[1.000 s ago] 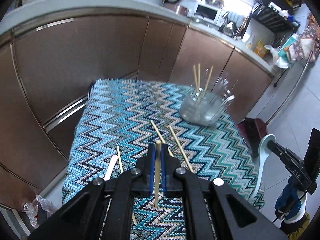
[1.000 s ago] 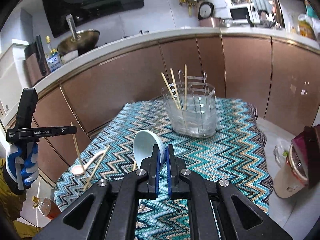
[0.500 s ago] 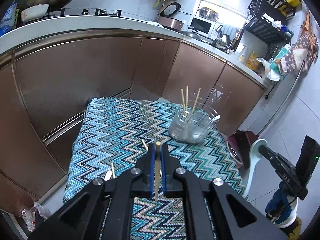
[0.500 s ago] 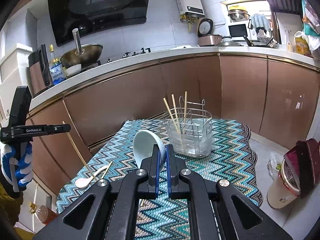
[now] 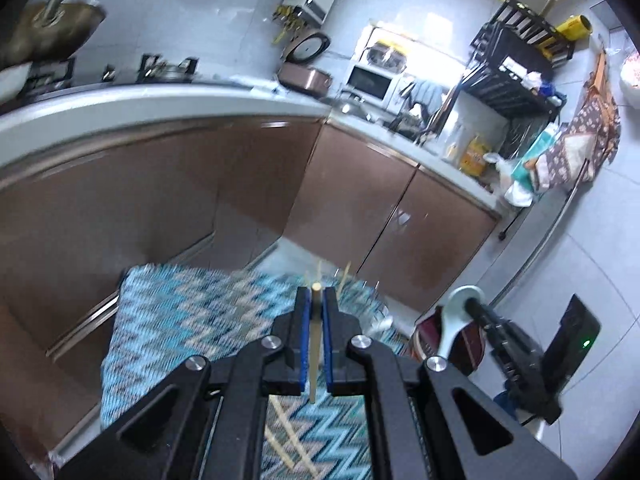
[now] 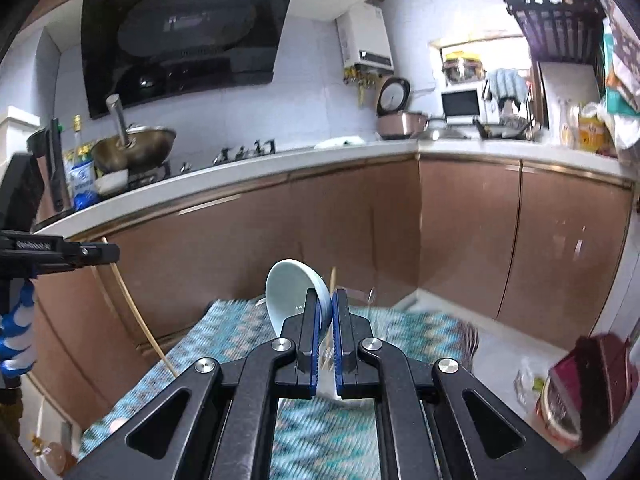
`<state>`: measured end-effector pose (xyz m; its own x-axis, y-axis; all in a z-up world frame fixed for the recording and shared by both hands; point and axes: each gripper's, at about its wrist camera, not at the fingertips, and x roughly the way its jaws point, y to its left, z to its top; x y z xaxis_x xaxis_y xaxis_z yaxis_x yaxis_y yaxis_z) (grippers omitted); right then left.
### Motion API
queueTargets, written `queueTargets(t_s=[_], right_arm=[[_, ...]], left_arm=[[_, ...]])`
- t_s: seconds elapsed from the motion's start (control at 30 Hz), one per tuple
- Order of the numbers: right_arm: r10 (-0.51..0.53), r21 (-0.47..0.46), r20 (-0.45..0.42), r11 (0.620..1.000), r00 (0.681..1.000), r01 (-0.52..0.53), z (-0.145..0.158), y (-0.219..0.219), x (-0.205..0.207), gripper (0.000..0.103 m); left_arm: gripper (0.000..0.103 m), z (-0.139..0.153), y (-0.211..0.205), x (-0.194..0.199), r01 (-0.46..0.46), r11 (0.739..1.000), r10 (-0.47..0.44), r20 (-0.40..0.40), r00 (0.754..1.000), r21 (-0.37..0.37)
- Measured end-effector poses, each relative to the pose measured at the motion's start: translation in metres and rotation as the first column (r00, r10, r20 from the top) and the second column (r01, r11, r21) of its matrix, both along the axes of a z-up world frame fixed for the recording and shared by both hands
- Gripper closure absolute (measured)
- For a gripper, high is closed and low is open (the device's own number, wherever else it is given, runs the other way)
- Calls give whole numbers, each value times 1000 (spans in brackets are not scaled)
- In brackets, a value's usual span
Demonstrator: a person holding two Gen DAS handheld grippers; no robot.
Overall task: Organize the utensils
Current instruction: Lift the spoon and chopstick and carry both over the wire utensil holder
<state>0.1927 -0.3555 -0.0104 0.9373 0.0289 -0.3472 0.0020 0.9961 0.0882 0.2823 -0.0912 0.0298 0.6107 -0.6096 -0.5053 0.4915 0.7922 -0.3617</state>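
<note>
At the bottom centre of the frame the right gripper [image 6: 325, 312] has its blue-padded jaws clamped on a pale blue ceramic spoon [image 6: 290, 290], whose bowl rises up and to the left of the fingertips. Below lies the table [image 6: 240, 336], covered in a teal zigzag cloth and blurred. At the left edge the left gripper [image 6: 104, 253] reaches in level, holding a wooden chopstick [image 6: 138, 312] that slants down toward the cloth; a blue-and-white gloved hand [image 6: 16, 332] shows beneath it. Brown cabinet doors [image 6: 468, 232] fill the middle, and a wok [image 6: 134, 150] sits on the counter at upper left.
</note>
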Motion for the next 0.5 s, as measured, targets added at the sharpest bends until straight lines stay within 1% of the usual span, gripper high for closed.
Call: queueTargets(t_s=[0.07,0.13,0.23,0.37,0.5], right_arm=[[-16,-14,28,1000,999,16,5,-4,18,97],[-35,-31,52,999,998,36,6,-7,35,97],[-62,-54,76,996,995,66,2,-12,57,97],[-86,-69,84,993,993,92,-12,-19,82,97],[-113,-95,99,988,989,122,-29,-23,98,97]], left_arm=[[98,11,-15,14,6,1000,-5,26,1000,-16],[98,19,-30,25,-1,1000,2,58,998,-15],[98,19,-54,43,-2,1000,2,83,997,-5],[98,3,-88,68,5,1000,-6,75,997,20],[98,-23,-114,86,3,999,-6,69,998,43]])
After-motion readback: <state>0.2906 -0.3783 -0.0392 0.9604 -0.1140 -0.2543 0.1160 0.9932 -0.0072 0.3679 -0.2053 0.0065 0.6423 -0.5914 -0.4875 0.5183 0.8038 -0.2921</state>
